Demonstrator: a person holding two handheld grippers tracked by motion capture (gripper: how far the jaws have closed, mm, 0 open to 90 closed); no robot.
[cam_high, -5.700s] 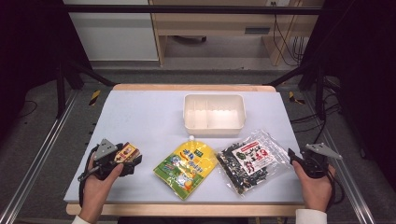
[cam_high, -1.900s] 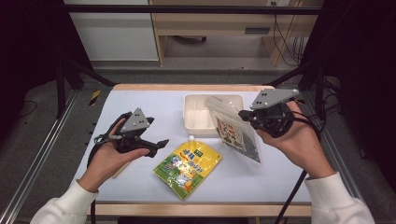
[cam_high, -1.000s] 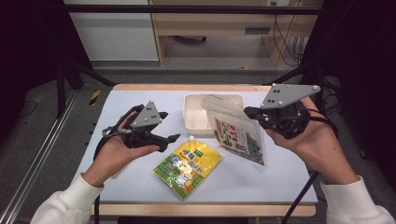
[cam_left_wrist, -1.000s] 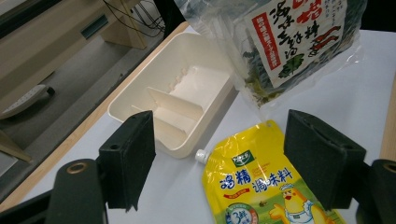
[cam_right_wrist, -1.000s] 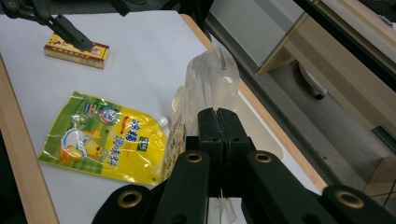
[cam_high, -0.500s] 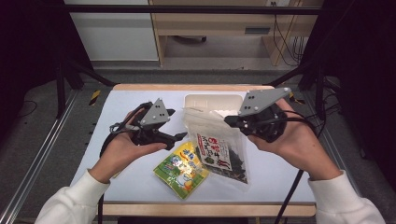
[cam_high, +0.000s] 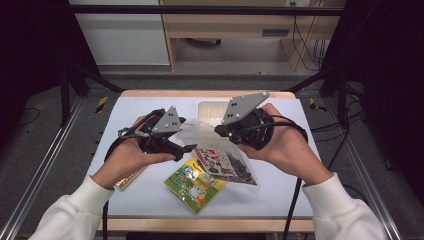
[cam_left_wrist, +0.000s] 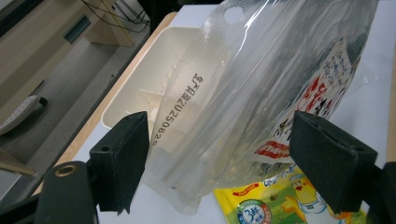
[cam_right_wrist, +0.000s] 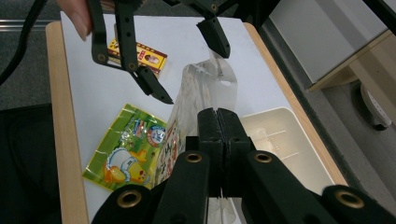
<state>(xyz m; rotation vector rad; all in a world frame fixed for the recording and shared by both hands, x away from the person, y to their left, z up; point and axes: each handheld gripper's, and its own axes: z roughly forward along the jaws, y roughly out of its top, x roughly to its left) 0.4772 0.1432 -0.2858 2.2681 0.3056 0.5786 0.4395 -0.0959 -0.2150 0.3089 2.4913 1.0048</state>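
White table (cam_high: 310, 150), dim lab behind. Clear bag (cam_high: 220, 161) — held off the table over the green pouch (cam_high: 195, 184), long axis slanting from my right gripper (cam_right_wrist: 217, 122), clamped on one edge, toward my left gripper (cam_left_wrist: 219, 158) — jaws wide, bag's clear end between them, untouched. Both hands raised, facing inward.

White table (cam_high: 280, 185) with wooden edge, white tray (cam_high: 210, 111) at back, yellow-green packet (cam_high: 192, 186) near front, small yellow box (cam_high: 129, 177) at left
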